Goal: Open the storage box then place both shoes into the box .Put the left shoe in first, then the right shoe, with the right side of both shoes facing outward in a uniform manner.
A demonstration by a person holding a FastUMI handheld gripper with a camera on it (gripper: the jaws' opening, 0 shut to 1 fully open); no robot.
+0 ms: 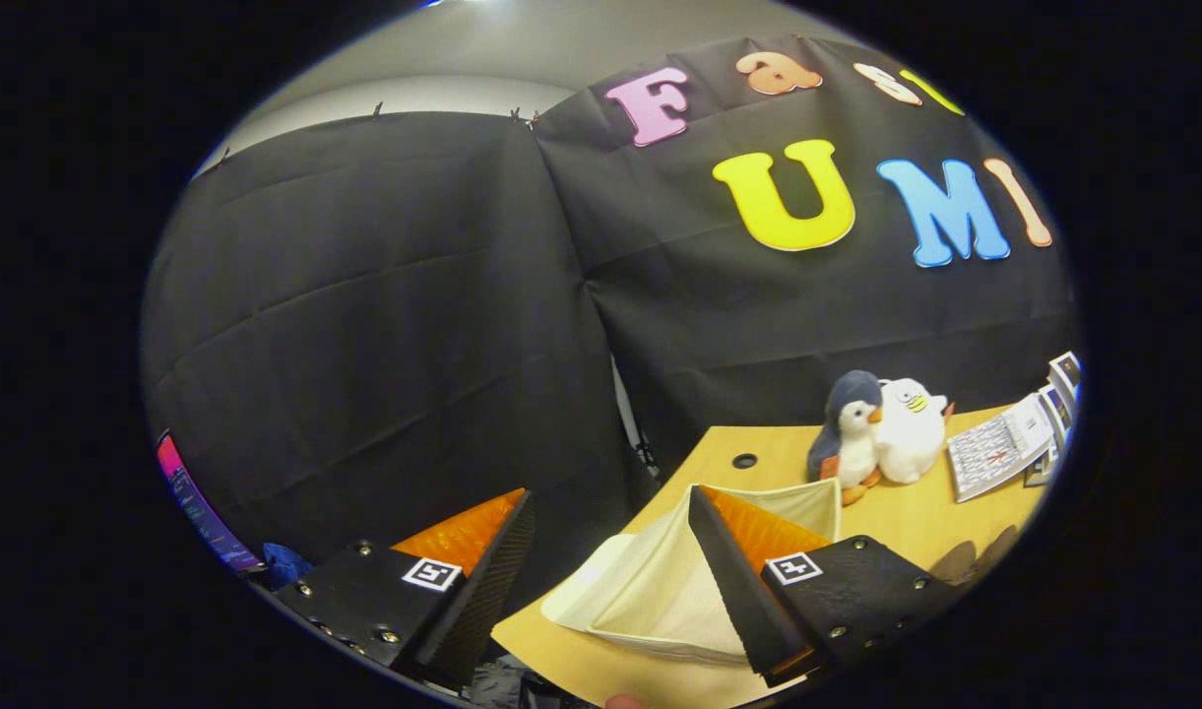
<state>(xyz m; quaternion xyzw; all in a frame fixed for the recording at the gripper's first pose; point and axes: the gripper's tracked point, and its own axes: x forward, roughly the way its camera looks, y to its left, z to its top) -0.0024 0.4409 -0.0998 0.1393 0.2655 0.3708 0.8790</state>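
Note:
A cream fabric storage box [660, 581] sits on the wooden table [916, 522], its top open and the inside looking empty from here. My gripper [610, 507] hangs above the table's left edge, fingers spread wide apart with nothing between them. The right finger [733, 571] overlaps the box in this view, while the left finger [482, 571] lies off the table, in front of the black cloth wall. I see no shoes here.
Two plush toys, a grey penguin [850, 428] and a white bird [911, 428], stand beyond the box. Printed sheets [999, 448] lie at the far right. A round cable hole [744, 461] is in the tabletop. A lit screen [195, 507] glows far left.

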